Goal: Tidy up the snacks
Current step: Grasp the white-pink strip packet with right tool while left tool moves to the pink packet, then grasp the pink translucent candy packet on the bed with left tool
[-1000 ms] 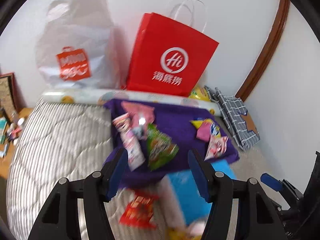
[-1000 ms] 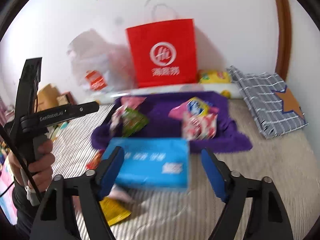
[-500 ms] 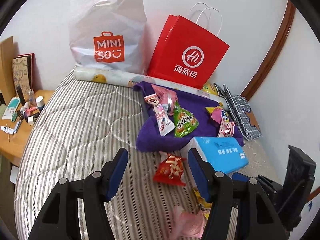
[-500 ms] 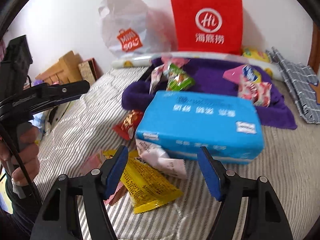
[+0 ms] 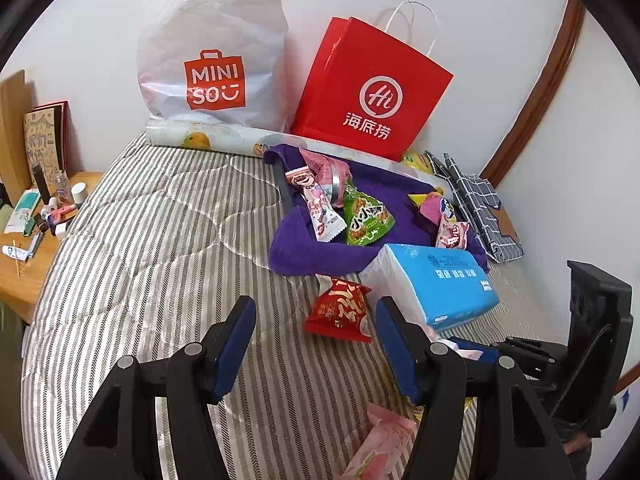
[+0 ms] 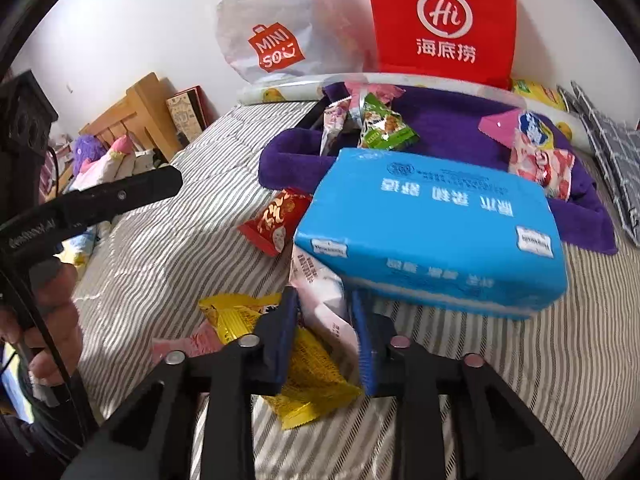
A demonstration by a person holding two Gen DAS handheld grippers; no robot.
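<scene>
Two claws are working over the striped bed [image 5: 152, 248]: the right claw [image 6: 326, 336] has just been closing and is pinching one white snack packet [image 6: 324, 300] beside the blue tissue pack [image 6: 432, 224], while the left claw [image 5: 316, 344] is hanging half-open, empty, near one red snack packet [image 5: 340, 310].

i'm looking at a bedroom in a home: a striped quilted mattress [image 5: 140, 264] against a white wall, a wooden bedside table [image 5: 24, 268] cluttered with small bottles and tubes, shopping bags [image 5: 372, 92] at the wall, and a wooden bed frame [image 6: 136, 116] with soft toys [image 6: 86, 152].
</scene>
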